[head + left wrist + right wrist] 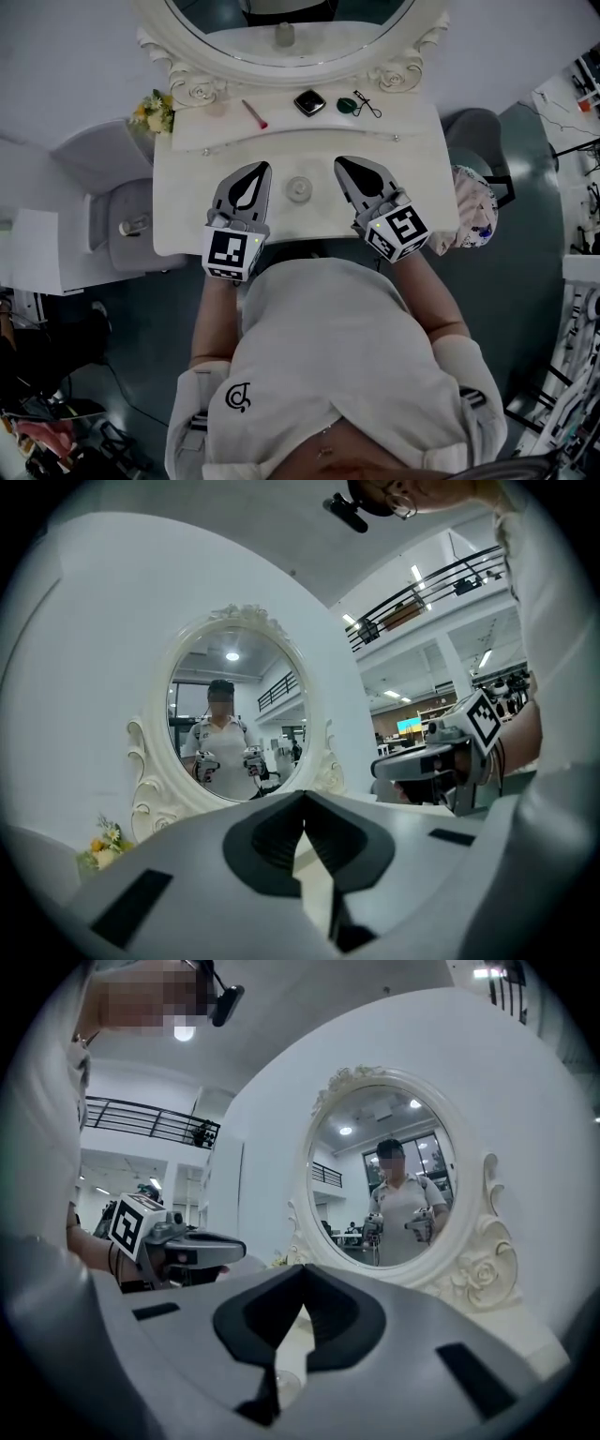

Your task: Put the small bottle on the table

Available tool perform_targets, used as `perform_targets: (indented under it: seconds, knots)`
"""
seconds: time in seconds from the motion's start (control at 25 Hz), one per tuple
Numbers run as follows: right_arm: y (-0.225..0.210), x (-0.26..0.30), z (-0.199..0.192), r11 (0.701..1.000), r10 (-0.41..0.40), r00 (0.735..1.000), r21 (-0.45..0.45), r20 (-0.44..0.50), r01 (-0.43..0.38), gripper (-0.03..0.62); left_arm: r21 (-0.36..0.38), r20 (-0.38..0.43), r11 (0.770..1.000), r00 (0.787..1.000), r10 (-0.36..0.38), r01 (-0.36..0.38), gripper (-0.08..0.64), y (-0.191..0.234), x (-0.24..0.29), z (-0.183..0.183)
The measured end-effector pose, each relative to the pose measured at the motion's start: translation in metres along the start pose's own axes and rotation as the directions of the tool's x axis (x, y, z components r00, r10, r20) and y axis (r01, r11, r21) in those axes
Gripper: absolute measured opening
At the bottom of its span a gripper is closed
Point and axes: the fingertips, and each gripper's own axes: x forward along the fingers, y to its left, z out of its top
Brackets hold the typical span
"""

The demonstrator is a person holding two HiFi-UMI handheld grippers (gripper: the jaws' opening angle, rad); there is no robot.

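The small pale bottle (pixel 299 188) stands upright on the white vanity table (pixel 187 234), seen from above, in the gap between my two grippers. My left gripper (pixel 262 170) lies just left of it, jaws shut and empty. On the bottle's other side my right gripper (pixel 342 163) is also shut and holds nothing. Neither one touches the bottle. In the left gripper view the jaws (pixel 304 803) meet in front of the mirror, with the right gripper (pixel 427 761) off to the side. The right gripper view shows its jaws (pixel 303 1274) closed together, and the left gripper (pixel 187 1246) beside them.
An ornate oval mirror (pixel 187 28) stands at the table's back. On the shelf before it lie a pink stick (pixel 254 113), a black compact (pixel 309 101), a green item (pixel 348 105) and a flower bunch (pixel 153 112). A grey stool (pixel 131 225) sits left, a floral bag (pixel 473 214) right.
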Motion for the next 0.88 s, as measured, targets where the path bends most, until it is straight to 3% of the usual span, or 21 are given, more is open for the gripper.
perform_targets:
  seconds: [0.4,0.88]
  knots:
    - [-0.004,-0.004,-0.013,0.998,-0.061,0.997,0.014,-0.048,0.061,0.006,0.003,-0.035,0.998,0.997,-0.067,0.067,0.014,-0.012,0.006,-0.007]
    - [-0.008,-0.001,-0.015,0.999,-0.054,0.997,0.002,-0.053,0.054,0.006,0.0,-0.05,0.999,0.998,-0.049,0.049,0.014,-0.014,0.012,-0.011]
